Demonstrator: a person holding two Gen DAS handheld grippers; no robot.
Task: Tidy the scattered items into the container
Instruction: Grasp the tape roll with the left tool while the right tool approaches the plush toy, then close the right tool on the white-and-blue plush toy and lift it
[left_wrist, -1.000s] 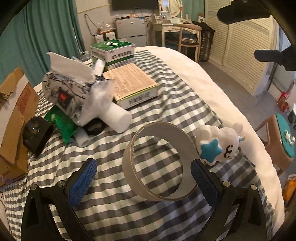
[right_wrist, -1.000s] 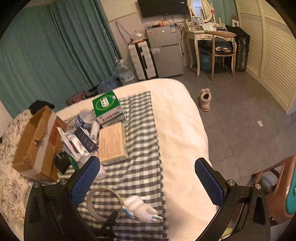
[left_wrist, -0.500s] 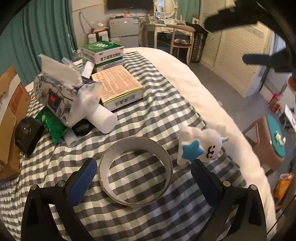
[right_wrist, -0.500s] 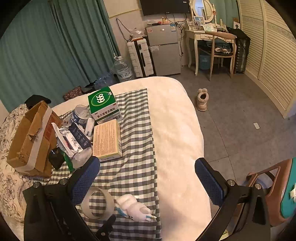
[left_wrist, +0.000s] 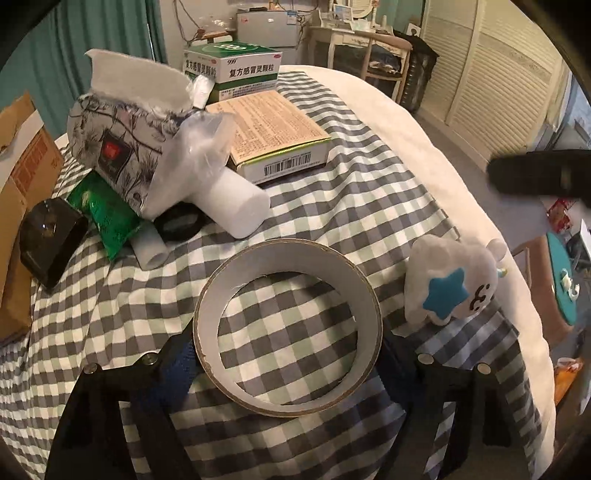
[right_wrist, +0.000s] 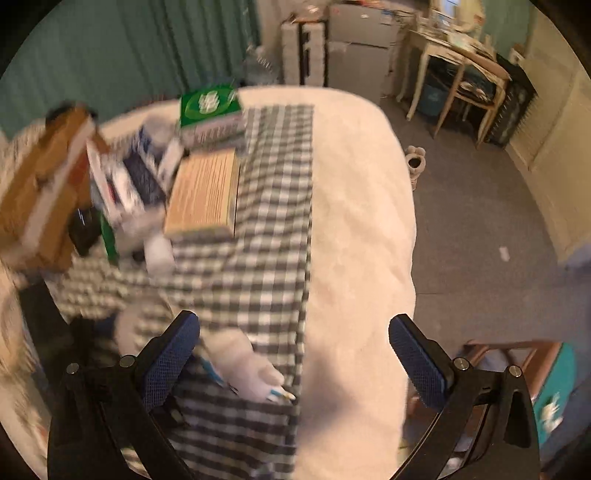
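Observation:
My left gripper (left_wrist: 288, 360) is shut on a tape roll (left_wrist: 236, 273), its pads pressed on the ring's two sides over the checked cloth (left_wrist: 369, 192). A white cloud plush with a blue star (left_wrist: 448, 284) lies just right of it. Further back lie a tissue pack (left_wrist: 122, 136), a white tube (left_wrist: 236, 203), a tan medicine box (left_wrist: 273, 129) and a green-and-white box (left_wrist: 232, 70). The cardboard box (left_wrist: 22, 173) stands at the left edge. My right gripper (right_wrist: 293, 362) is open and empty above the plush (right_wrist: 243, 363); this view is blurred.
A black case (left_wrist: 48, 236), a green sachet (left_wrist: 107, 214) and a dark round lid (left_wrist: 181, 223) lie by the tissue pack. The white bed (left_wrist: 424, 147) drops off to the right. A stool (left_wrist: 554, 273) and a desk with a chair (left_wrist: 362, 48) stand beyond.
My left gripper has moved forward and down and closed on the tape roll. My right gripper has swung down and left toward the plush, blurring its view.

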